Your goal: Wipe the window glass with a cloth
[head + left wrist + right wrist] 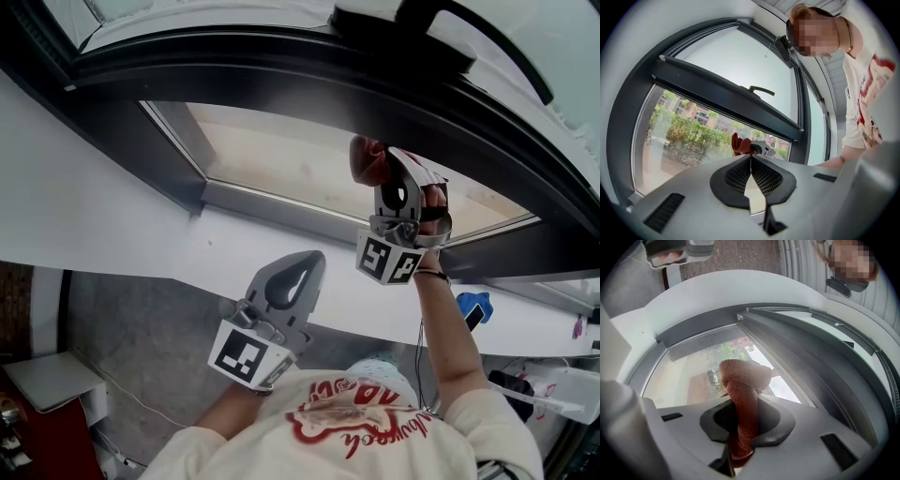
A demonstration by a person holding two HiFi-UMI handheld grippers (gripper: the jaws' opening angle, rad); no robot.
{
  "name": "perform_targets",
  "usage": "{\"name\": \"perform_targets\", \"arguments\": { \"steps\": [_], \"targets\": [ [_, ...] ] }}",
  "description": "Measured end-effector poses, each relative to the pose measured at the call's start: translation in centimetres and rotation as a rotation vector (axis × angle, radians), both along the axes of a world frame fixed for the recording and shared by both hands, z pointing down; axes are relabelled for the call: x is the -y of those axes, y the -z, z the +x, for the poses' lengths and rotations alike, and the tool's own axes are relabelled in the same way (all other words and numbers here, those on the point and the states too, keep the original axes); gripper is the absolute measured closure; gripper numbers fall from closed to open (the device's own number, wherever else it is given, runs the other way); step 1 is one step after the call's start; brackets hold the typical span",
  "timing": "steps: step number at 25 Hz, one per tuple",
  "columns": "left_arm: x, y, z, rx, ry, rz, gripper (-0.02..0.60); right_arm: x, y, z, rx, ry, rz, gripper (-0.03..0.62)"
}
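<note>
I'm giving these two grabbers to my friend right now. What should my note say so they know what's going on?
Left gripper: jaws together, nothing in them, held low and away from the glass.
Right gripper: shut on the red cloth, held up at the lower pane of the window glass.
Cloth: its bunched end is at the pane. It looks like it is touching, but that isn't certain.
Done: the cloth is gripped and at the glass. How much has been wiped can't be told.
Left: wipe across the pane.
</note>
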State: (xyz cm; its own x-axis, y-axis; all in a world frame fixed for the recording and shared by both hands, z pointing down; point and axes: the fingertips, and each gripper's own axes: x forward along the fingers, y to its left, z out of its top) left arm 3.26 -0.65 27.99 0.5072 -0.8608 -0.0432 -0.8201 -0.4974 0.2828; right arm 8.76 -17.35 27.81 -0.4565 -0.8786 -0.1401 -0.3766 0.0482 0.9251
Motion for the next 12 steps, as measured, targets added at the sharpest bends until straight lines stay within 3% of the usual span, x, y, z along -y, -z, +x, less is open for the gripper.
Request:
{"name": "perform_targets", "arguments": {
  "steps": [12],
  "targets": [
    [0.9,0.1,0.4,-0.005,-0.025,0.01,0.56,0.0,-3.2,0.2,-0.044,0.01,-0.03,0.528]
  ]
}}
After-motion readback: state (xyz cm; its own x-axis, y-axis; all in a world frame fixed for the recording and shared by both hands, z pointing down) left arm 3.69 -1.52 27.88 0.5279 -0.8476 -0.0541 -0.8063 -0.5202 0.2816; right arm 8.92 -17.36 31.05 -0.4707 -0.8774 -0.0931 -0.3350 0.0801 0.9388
